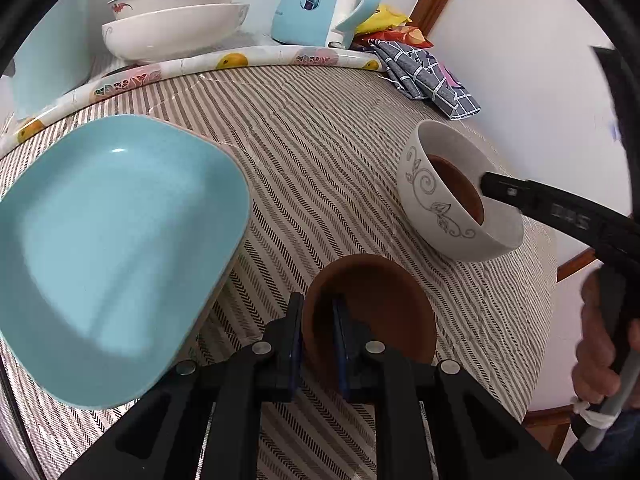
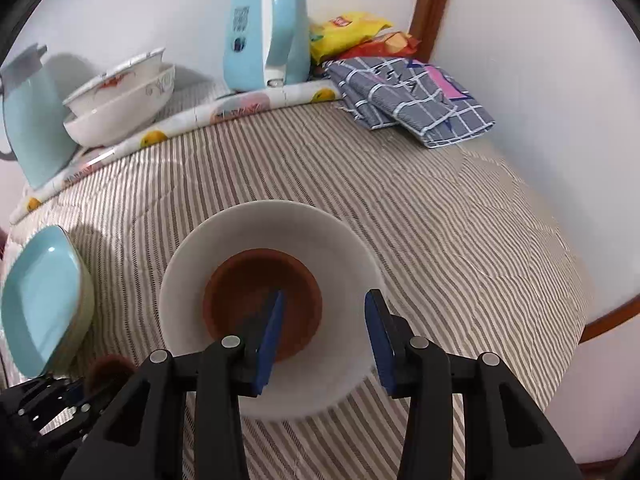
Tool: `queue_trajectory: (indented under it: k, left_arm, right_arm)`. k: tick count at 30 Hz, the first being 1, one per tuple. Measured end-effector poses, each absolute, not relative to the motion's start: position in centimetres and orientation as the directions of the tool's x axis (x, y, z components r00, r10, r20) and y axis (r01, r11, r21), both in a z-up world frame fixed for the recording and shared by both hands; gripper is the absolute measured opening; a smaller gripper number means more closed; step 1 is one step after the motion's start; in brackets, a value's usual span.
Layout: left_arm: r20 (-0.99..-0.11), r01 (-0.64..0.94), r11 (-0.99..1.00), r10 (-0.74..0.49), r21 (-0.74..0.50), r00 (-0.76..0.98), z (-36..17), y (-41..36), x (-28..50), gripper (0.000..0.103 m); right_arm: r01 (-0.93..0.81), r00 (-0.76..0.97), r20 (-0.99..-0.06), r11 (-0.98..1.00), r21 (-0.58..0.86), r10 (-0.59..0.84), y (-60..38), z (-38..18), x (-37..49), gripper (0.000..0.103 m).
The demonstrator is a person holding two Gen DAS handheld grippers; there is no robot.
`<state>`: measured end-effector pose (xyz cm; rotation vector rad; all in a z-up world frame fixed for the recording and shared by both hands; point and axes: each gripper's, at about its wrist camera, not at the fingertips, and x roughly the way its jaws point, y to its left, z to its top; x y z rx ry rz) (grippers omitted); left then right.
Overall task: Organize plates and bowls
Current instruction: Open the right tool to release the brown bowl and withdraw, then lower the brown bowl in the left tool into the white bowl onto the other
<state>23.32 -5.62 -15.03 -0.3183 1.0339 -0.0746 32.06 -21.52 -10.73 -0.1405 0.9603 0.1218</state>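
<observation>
My left gripper point(image 1: 318, 320) is shut on the rim of a small brown bowl point(image 1: 384, 304), held just above the striped tablecloth. A white bowl with a grey vine pattern point(image 1: 440, 200) stands to its right with another brown bowl point(image 2: 262, 304) nested inside. My right gripper point(image 2: 324, 320) is open, one finger point(image 2: 272, 320) inside the white bowl point(image 2: 276, 232) and one outside its rim; it also shows in the left wrist view point(image 1: 492, 184). A light blue square plate point(image 1: 112, 248) lies to the left, on a stack point(image 2: 44, 300).
At the back stand two stacked white bowls with red markings point(image 1: 176, 20), a light blue kettle point(image 1: 320, 0), a blue jug point(image 2: 32, 120), snack bags point(image 2: 348, 32) and a folded checked cloth point(image 2: 408, 96). The table edge point(image 1: 536, 320) drops off at the right.
</observation>
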Motion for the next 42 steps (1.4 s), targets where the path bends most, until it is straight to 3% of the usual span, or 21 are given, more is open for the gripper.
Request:
queue_trajectory:
  k: [17, 42]
  left_arm:
    - [-0.803, -0.099, 0.941, -0.217, -0.323, 0.555, -13.0, -5.3, 22.6, 0.010]
    - [-0.754, -0.031, 0.960, -0.200, -0.280, 0.626, -7.0, -7.7, 23.3, 0.010]
  right_arm:
    - [-0.042, 0.597, -0.797, 0.996, 0.081, 0.090, -27.9, -9.9, 26.3, 0.041]
    - [-0.042, 0.590, -0.801, 0.994, 0.096, 0.102, -30.5, -11.6, 22.5, 0.041]
